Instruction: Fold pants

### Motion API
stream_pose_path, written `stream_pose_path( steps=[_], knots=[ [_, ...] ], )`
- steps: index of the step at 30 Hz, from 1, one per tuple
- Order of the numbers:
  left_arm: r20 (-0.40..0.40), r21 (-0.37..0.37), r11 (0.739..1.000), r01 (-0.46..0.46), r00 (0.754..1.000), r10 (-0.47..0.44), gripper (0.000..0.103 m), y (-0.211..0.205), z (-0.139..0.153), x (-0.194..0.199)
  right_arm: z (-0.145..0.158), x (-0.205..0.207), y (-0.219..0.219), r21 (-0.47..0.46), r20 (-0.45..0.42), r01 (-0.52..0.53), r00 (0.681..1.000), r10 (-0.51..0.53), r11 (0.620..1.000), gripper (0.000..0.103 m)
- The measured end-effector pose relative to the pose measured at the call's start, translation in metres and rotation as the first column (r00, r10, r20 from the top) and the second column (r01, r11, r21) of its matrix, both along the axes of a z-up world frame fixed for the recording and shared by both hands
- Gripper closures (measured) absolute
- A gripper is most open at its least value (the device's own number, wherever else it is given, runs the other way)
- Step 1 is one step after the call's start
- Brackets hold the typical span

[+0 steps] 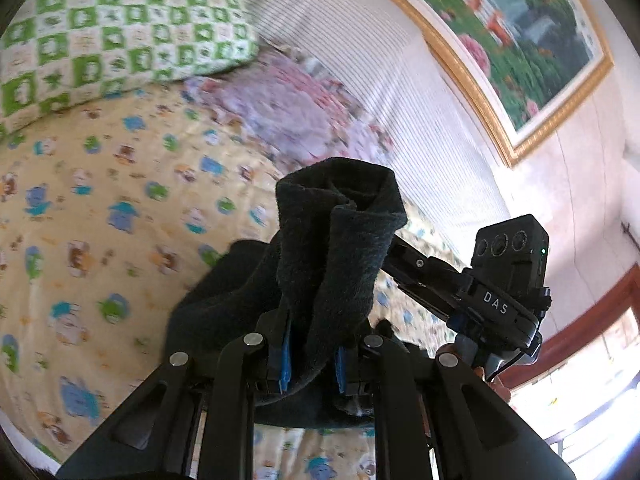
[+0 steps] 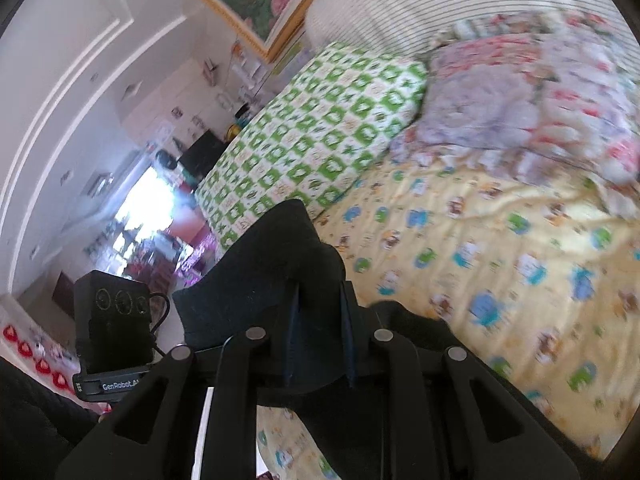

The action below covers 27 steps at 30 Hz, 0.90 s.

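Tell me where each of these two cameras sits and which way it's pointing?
Left wrist: rides on the left gripper, looking along its fingers at the dark pants they pinch, above the bed; the right gripper shows.
Right wrist: rides on the right gripper, fingers pinching the pants; the other gripper's camera unit shows at left.
Shared: pants, yellow cartoon sheet, green checked pillow, framed painting.

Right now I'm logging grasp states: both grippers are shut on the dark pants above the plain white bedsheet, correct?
Nearly. Both wrist views show the left gripper and right gripper shut on the dark pants, but the bedsheet is yellow with cartoon prints, not plain white.
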<state>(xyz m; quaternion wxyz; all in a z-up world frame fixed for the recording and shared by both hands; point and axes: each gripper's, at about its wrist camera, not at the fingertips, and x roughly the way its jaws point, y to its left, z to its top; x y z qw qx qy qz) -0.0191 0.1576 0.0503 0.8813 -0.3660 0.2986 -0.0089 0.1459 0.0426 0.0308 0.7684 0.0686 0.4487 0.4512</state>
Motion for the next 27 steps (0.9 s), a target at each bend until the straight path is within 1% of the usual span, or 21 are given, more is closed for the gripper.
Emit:
stream_pose_path(
  steps=[7, 14, 16, 19, 23, 27],
  knots=[
    [-0.001, 0.063, 0.993, 0.1, 0.995, -0.1, 0.089, -0.053, 0.008, 0.021, 0.011, -0.014, -0.056, 0.054, 0.017, 0.099, 0.995, -0.1, 0.994, 0.082],
    [-0.014, 0.089, 0.978, 0.188, 0.982, -0.187, 0.089, -0.097, 0.014, 0.038, 0.018, -0.026, -0.112, 0.117, 0.025, 0.196, 0.979, -0.201, 0.974, 0.082],
    [-0.016, 0.113, 0.971, 0.209, 0.978, -0.208, 0.089, -0.111, 0.016, 0.042, 0.02, -0.03, -0.128, 0.133, 0.028, 0.221, 0.974, -0.227, 0.966, 0.082],
    [-0.018, 0.186, 0.955, 0.231, 0.973, -0.232, 0.088, -0.136, 0.016, 0.045, 0.019, -0.035, -0.149, 0.155, 0.023, 0.252, 0.966, -0.259, 0.955, 0.082],
    [-0.034, 0.283, 0.92, 0.27, 0.962, -0.272, 0.087, -0.17, 0.01, 0.047, 0.011, -0.041, -0.176, 0.182, 0.007, 0.302, 0.951, -0.308, 0.936, 0.082],
    [-0.062, 0.326, 0.894, 0.306, 0.951, -0.303, 0.085, -0.191, 0.0, 0.055, 0.0, -0.044, -0.2, 0.183, -0.015, 0.356, 0.933, -0.359, 0.916, 0.082]
  ],
)
